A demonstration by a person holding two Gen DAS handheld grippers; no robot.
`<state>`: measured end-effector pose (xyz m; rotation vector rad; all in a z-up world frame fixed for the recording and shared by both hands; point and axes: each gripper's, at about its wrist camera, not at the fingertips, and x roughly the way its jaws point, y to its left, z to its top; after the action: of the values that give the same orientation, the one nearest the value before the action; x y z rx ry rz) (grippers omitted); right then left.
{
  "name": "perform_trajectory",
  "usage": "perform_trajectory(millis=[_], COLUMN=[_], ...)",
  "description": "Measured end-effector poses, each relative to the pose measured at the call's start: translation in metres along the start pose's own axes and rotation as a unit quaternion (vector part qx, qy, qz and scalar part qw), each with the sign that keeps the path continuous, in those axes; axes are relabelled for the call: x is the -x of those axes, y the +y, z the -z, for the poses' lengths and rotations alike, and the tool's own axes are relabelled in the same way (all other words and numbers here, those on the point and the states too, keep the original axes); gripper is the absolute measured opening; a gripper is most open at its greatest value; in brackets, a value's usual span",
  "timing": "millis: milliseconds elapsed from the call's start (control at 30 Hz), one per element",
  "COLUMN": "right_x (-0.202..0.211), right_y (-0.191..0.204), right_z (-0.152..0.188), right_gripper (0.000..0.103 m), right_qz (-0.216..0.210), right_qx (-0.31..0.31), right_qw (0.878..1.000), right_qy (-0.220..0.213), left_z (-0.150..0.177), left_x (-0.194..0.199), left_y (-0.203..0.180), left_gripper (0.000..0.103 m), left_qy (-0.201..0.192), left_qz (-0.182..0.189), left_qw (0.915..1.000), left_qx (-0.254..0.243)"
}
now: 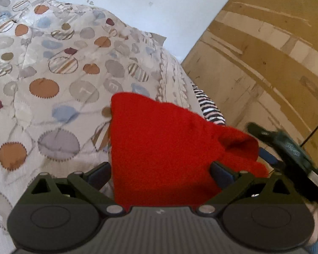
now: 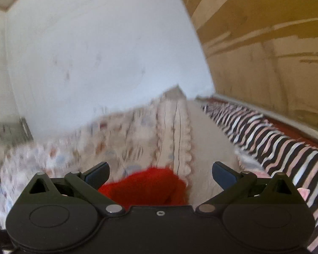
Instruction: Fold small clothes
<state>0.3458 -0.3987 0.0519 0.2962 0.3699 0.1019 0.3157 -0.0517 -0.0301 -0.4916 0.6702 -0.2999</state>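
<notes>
Red knit garment (image 1: 165,148): fuzzy, thick, bunched, one corner curled over at right. It lies on the bed's dotted quilt (image 1: 53,84), between the spread fingers of the left gripper (image 1: 161,169). Right gripper (image 2: 161,174) fingers also apart, nothing held, red cloth just below. Striped fabric (image 2: 275,139) along the bed's right edge.

Left claw (image 1: 161,171): a matte dark olive-grey body with a ribbed central panel bearing a small pale mark. Two round, disc-shaped housings sit at either side, each with an embossed circle. Angled linkage arms with triangular cut-outs and silver pivot pins lead to dark blue finger pads (image 1: 99,174).

Right claw (image 2: 161,173): the same shape in black, with a smooth central panel, one small screw, silver pivot pins and blue-faced fingers (image 2: 223,175).
</notes>
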Motion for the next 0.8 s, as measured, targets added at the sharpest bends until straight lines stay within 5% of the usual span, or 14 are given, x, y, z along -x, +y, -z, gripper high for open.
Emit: perform_trajectory(millis=[267,433,700,800], right_x=[-0.001,0.002,0.029,0.027], right_y=[-0.018,-0.046,-0.052,-0.057], right_z=[0.054,0.088,0.090,0.067], right_gripper=[0.103,0.103,0.103,0.103], right_qz=[0.084,0.128,0.115,0.056], right_qx=[0.022,-0.007,-0.041,-0.060], right_qw=[0.996,0.990,0.992,0.996], right_qy=[0.028,0.055,-0.008,-0.021], left_z=[0.031,0.042,0.044,0.045], left_x=[0.003,-0.001,-0.003,-0.003], left_y=[-0.009,-0.002,-0.004,-0.002], left_gripper=[0.101,0.103,0.103,0.103], left_qy=[0.007,0.010,0.004,0.006], left_qz=[0.000,0.005,0.000,0.003], left_qw=[0.9983,0.9991,0.9982,0.9986], left_qx=[-0.057,-0.041,-0.059,-0.052])
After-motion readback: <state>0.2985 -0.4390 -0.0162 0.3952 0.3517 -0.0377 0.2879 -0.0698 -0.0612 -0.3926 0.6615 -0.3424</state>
